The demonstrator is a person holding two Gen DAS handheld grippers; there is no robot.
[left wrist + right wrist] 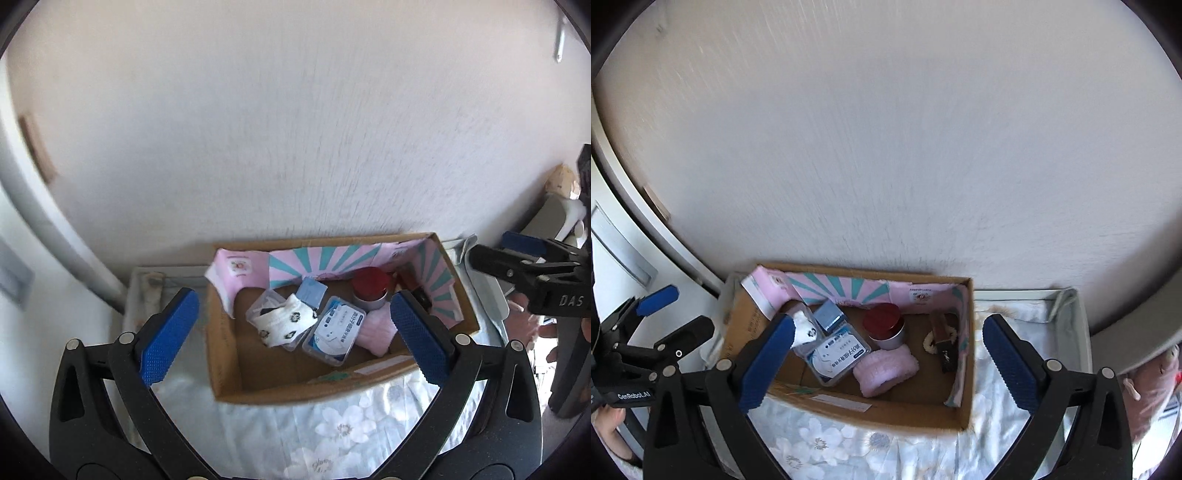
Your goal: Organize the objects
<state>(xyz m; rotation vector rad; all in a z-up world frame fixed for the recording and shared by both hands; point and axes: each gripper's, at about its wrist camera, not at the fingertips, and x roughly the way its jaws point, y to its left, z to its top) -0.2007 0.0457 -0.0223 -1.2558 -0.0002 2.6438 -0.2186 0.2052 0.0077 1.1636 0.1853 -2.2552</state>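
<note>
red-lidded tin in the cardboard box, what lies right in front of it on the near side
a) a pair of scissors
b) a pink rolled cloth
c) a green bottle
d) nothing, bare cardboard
b: in the right wrist view the pink rolled cloth lies just on the near side of the red-lidded tin on the floor of the cardboard box, and the left wrist view shows the same pairing.

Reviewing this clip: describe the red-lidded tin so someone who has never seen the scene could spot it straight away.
Find the open cardboard box against the white wall, lined with pink and teal striped paper. Near the back of its floor stands the round tin, just behind the rolled pink cloth and right of the clear plastic case. It is the only cylinder there: silver sides, dark red lid.
</note>
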